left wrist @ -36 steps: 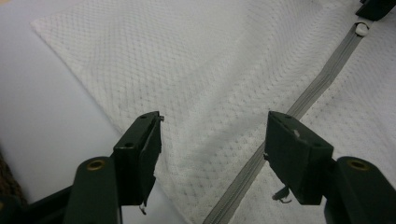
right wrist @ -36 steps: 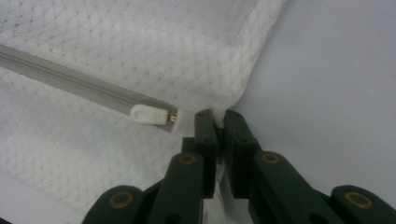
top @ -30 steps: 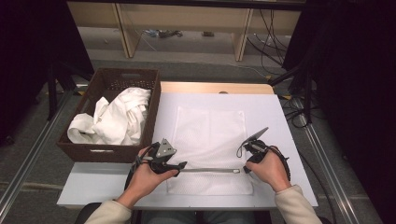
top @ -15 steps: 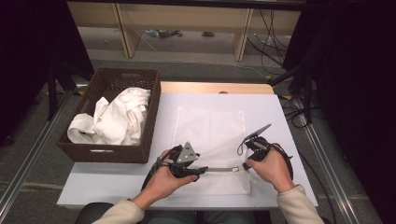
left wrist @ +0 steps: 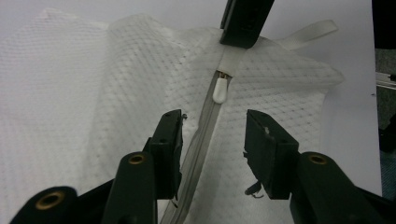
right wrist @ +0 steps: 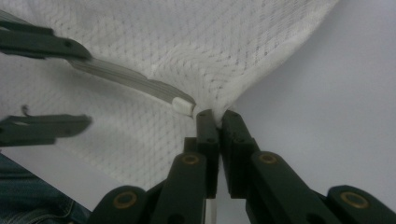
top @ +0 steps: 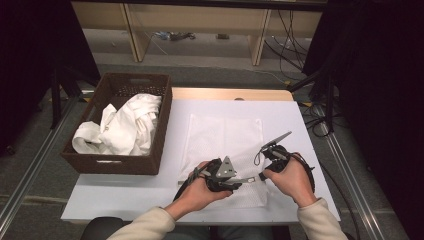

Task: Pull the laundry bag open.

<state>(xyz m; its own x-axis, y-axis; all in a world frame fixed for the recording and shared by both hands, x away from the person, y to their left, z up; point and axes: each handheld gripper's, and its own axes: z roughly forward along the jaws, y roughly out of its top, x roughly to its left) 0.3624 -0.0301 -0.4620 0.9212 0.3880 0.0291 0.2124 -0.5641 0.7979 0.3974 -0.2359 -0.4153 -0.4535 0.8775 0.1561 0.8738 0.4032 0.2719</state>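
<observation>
A white mesh cloth (top: pixel 225 135) with a grey zipper lies flat on the white table (top: pixel 300 115). In the left gripper view my left gripper (left wrist: pixel 214 128) is open. Its jaws have just been closing and straddle the zipper tape (left wrist: pixel 198 149) without pressing it, a little short of the white zipper pull (left wrist: pixel 219 91). My right gripper (right wrist: pixel 219 114) is shut on the cloth's corner at the zipper's end, right beside the pull (right wrist: pixel 183 106). From above, the left gripper (top: pixel 245 180) and the right gripper (top: pixel 261 176) nearly meet near the cloth's front edge.
A dark wicker basket (top: pixel 150 150) with several crumpled white cloths (top: pixel 125 125) stands at the table's left. Bare white tabletop lies to the right of the cloth. Shelving and cables sit beyond the far edge.
My left hand has slid right along the zipper toward the right gripper, and its jaws have narrowed. The right hand has kept still.
</observation>
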